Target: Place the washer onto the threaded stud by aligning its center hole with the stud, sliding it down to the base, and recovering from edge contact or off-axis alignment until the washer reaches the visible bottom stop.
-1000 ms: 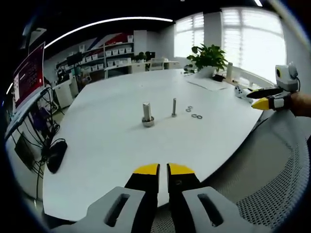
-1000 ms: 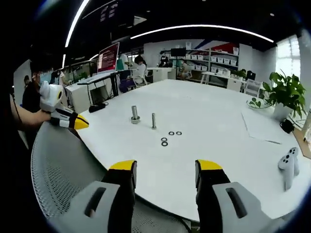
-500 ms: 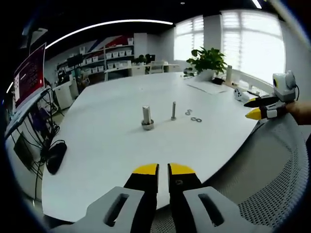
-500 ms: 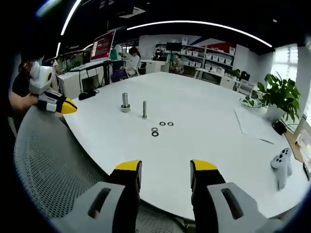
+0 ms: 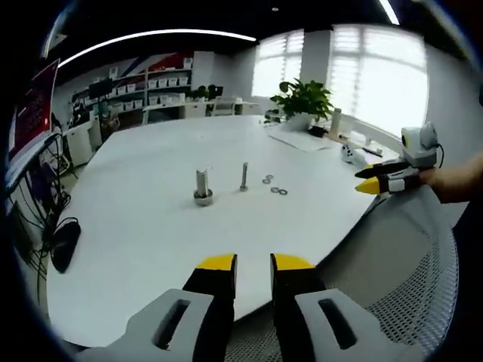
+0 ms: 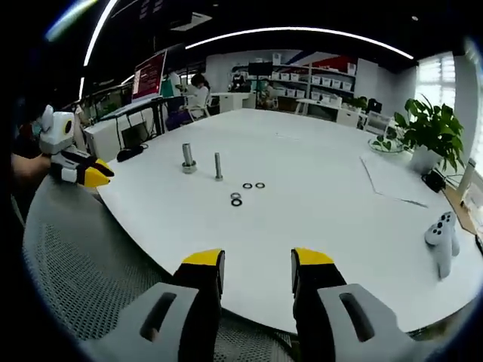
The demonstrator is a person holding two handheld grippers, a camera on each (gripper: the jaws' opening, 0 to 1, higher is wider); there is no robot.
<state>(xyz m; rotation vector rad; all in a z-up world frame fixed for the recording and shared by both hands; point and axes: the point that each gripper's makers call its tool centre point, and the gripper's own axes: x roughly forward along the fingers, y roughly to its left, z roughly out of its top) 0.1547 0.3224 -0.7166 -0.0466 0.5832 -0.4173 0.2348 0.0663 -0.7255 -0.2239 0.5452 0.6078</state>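
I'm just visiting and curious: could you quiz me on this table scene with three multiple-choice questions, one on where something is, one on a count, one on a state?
1. Where do the loose washers lie?
A. flat on the white table
B. on the threaded stud
C. in a gripper

2. How many washers?
A. one
B. four
C. nine

3. The right gripper is:
A. shut on a washer
B. open, empty
C. touching the stud

Answers: 1 A, they rest beside the stud; 2 B, four dark rings count out; 3 B, a gap shows between its yellow tips.
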